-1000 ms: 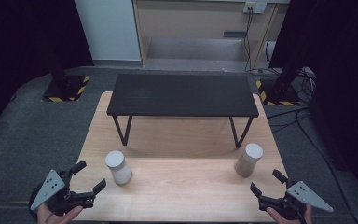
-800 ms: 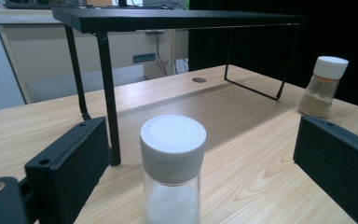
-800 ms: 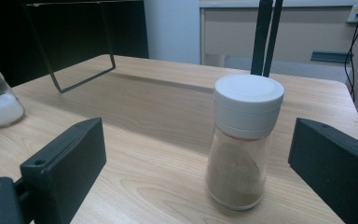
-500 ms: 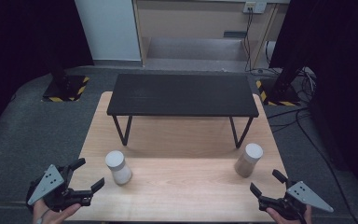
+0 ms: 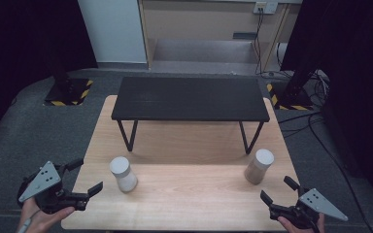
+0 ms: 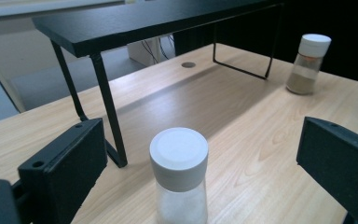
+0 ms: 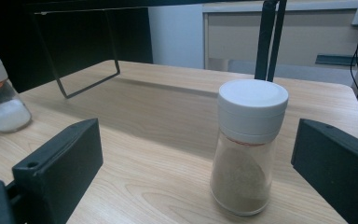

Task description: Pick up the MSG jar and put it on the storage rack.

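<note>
Each tool faces its own shaker, so the step in hand looks like the reach before two grasps. The left tool (image 5: 86, 178), its jaws wide apart and just now opening further with nothing between them, hangs off the worktop's (image 5: 194, 204) near left corner, with the salt shaker (image 5: 123, 174) just beyond its tips. The right tool (image 5: 278, 191), also spread and just now opening further, with nothing held, sits at the near right edge, near the pepper shaker (image 5: 259, 166).

To do it well, each tool should probably go in level and straight, so that the shaker ends centred between the jaws, and close on the glass body below the cap rather than on the cap, which may turn or slip. The approach wants to be slow: both shakers are tall and narrow and a nudge from one jaw could tip them.

The shakers are clear glass, flaring toward the base, with smooth white round caps. One holds white grains, the other a tan powder (image 7: 240, 179). The worktop is pale wood with visible grain. Behind the shakers stands a low shelf (image 5: 189, 98), a matt black board on thin bent wire legs (image 6: 109, 116).
</note>
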